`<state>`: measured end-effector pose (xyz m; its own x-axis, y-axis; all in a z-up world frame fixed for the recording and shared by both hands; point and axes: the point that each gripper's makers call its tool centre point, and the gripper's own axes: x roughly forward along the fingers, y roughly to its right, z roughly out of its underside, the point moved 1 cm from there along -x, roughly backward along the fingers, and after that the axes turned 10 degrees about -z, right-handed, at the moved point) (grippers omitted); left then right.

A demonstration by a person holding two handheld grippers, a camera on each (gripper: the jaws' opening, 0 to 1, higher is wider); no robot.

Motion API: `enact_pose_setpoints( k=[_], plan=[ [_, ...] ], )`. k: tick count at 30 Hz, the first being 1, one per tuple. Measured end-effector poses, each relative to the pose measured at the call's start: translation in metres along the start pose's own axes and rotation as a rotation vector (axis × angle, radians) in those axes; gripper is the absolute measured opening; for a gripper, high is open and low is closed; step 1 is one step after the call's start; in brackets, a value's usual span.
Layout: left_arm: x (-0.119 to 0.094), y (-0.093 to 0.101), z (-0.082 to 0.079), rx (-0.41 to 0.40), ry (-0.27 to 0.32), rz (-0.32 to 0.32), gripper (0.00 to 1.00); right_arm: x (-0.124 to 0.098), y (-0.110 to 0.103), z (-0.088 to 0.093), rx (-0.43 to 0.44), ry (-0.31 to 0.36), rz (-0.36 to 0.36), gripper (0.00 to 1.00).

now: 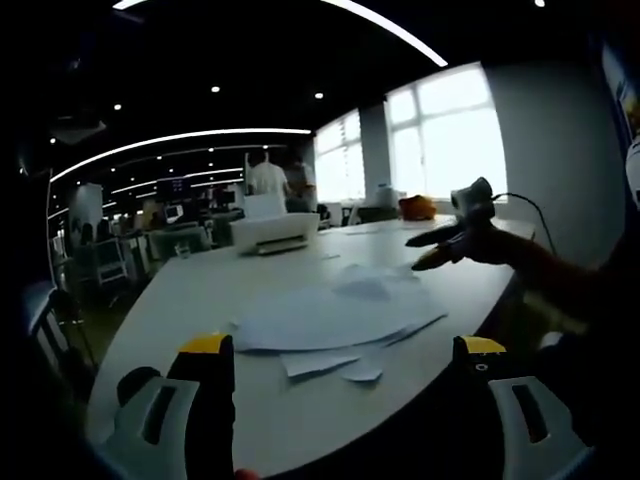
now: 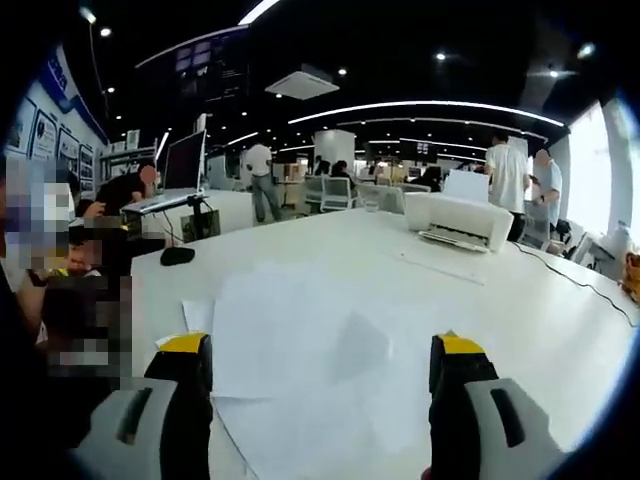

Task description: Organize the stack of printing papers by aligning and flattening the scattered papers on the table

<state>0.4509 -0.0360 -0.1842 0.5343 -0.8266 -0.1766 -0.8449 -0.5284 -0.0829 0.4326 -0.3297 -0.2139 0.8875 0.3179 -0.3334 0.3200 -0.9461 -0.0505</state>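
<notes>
My right claw point(image 2: 320, 375), jaws spread, hangs right over the loose white paper sheets point(image 2: 330, 340) fanned across the white bench point(image 2: 520, 300); my left claw point(image 1: 340, 365), also spread, sits farther back.

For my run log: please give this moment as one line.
left gripper: open | right gripper: open | papers: scattered, untouched | printer: behind

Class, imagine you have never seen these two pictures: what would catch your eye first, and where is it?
First, the loose heap of white printing papers fanned unevenly across the long white table, just ahead of the open yellow-tipped left gripper. Next, the white desktop printer farther back on the table, and the right gripper, open over the sheets.
</notes>
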Motion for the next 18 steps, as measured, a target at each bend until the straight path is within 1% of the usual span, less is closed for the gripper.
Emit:
enact_pose_setpoints(
  k=[7, 10, 12, 18],
  plan=[
    [0.001, 0.0, 0.0, -0.006, 0.002, 0.001, 0.93, 0.007, 0.014, 0.012, 0.027, -0.023, 0.017, 0.85],
    [0.001, 0.0, 0.0, -0.005, 0.001, 0.002, 0.93, 0.008, 0.016, 0.017, 0.039, -0.029, 0.023, 0.85],
    [0.001, 0.0, 0.0, -0.007, 0.003, 0.004, 0.93, 0.011, 0.024, 0.018, 0.047, -0.031, 0.03, 0.84],
    [0.002, -0.003, 0.003, -0.026, 0.001, 0.004, 0.93, 0.015, 0.029, 0.022, 0.066, -0.028, 0.042, 0.84]
  ],
)
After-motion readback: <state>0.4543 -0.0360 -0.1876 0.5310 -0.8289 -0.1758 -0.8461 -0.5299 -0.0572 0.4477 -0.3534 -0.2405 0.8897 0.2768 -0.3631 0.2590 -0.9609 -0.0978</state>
